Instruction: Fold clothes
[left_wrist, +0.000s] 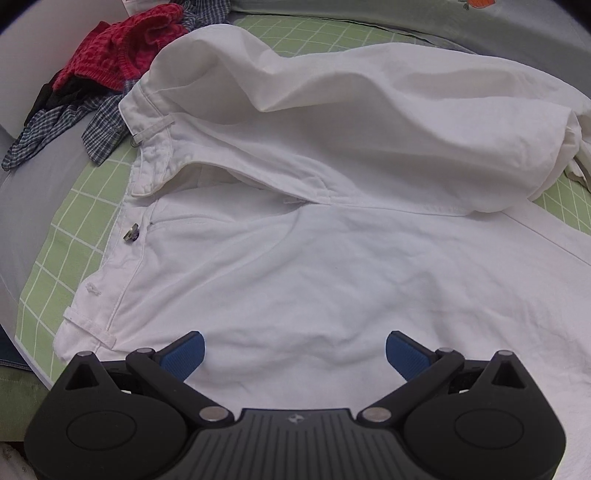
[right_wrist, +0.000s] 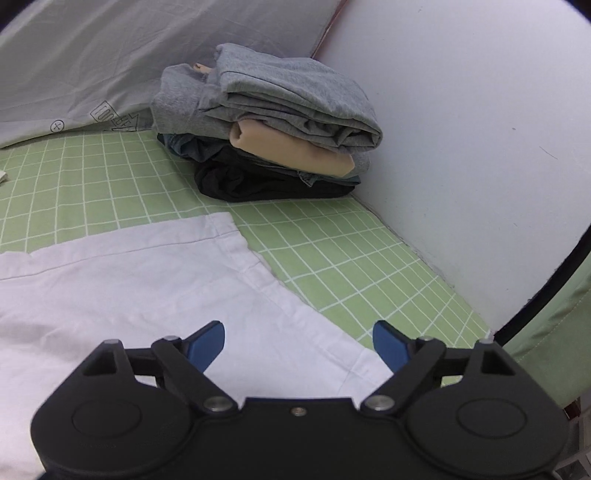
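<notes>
**White trousers spread across the bed, both grippers hovering at their near edge**

Green checked bedsheet (right_wrist: 332, 258) is the work surface here, with a wall on the far right side. Using the white trousers (left_wrist: 314, 240) as the landmark: they lie opened out flat on the bed, waistband (left_wrist: 122, 236) with its metal button toward the left, legs running off to the right, so the long axis goes left to right across both views. One leg is bunched and humped up on the far side of the trousers.

The left gripper (left_wrist: 294, 354) sits over the seat area near the waistband, jaws spread wide, nothing between them. The right gripper (right_wrist: 298, 345) is over the hem end (right_wrist: 236, 236) of the near leg, jaws also wide and empty, one pad above fabric and the other above bare sheet.

Beyond the hem end sits a folded stack (right_wrist: 269, 133) of grey, tan and dark clothes against the wall. Beyond the waistband is an unfolded heap: a red knit (left_wrist: 118, 51) and a checked shirt (left_wrist: 99, 136).

My guess: each hand is nearest its own end, so any lengthwise fold would be worked from those two ends.
</notes>
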